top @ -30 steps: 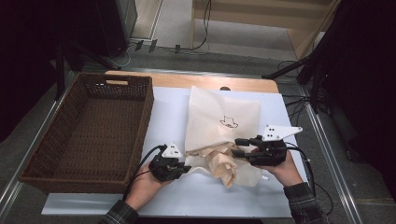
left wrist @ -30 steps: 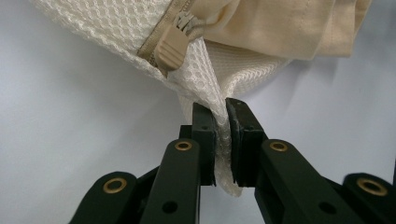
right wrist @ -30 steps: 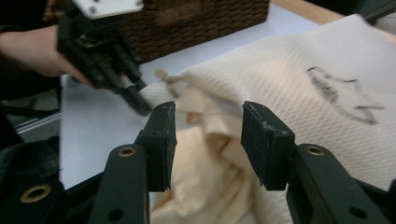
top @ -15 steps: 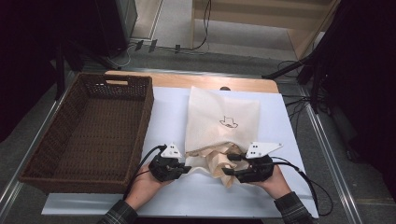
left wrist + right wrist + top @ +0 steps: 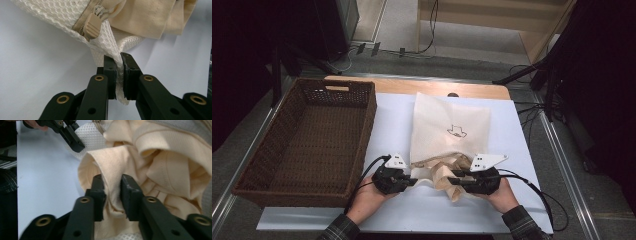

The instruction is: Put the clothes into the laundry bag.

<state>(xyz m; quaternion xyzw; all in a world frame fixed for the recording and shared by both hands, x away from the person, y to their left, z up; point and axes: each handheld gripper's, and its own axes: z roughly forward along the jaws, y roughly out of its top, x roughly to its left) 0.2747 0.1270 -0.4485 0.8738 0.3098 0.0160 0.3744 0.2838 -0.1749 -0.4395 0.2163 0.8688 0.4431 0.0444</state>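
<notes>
The work in hand is the handling of a cream garment at the mouth of a white mesh laundry bag lying flat on the table; whether the garment is going into the bag or coming out of it cannot be told. The left gripper is clamping its jaws fully onto the mesh edge of the bag, just below the beige zipper pull, and is pinning the opening near the table's front edge. The right gripper is pinching a fold of the cream garment; its jaws have just been closing, and the cloth is sitting bunched between the pads. Judged from this layout, the job is partly done: the bag's far half is lying smooth and flat, while most of the garment is still heaped at the zipped end, between the two grippers, so the main transfer of cloth remains. A brown wicker basket is standing to the left of the bag, with nothing visible inside. The bag is carrying a small printed hat outline. The work surface is a pale white sheet covering a wooden tabletop. Beyond the table, the room is dim, with a grey floor, trailing cables and a wooden furniture piece at the back.
</notes>
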